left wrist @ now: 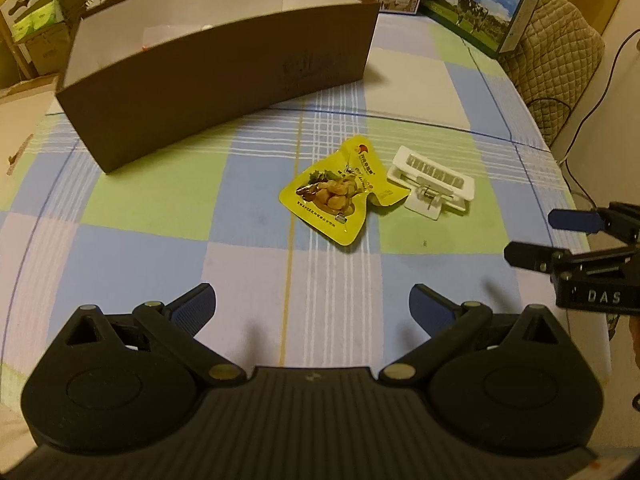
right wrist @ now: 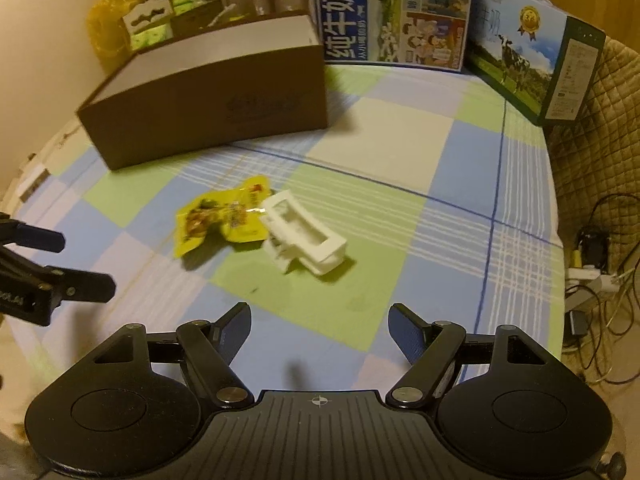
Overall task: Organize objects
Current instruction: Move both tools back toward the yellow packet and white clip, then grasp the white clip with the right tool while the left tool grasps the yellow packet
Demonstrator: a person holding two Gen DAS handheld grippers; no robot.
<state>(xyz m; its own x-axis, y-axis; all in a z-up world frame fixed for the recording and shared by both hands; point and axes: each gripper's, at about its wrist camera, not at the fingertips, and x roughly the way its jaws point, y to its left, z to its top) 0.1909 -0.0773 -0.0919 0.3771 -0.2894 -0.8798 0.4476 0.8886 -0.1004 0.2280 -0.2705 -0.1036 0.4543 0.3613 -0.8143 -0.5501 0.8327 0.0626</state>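
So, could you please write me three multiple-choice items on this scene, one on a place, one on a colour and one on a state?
1. Where does the white clip lie?
A. Inside the brown box
B. On the checked tablecloth, touching the snack packet
C. On a milk carton

2. What colour is the snack packet?
A. Yellow
B. Red
C. Black

3. How do the two claws stand?
A. Both shut on objects
B. Left holds the packet
C. Both open and empty

Key: 1 B, the clip rests on the tablecloth against the packet's edge, in front of the brown box. 2 A, its foil is yellow. 3 C, the left claw and the right claw both show spread fingers with nothing between.
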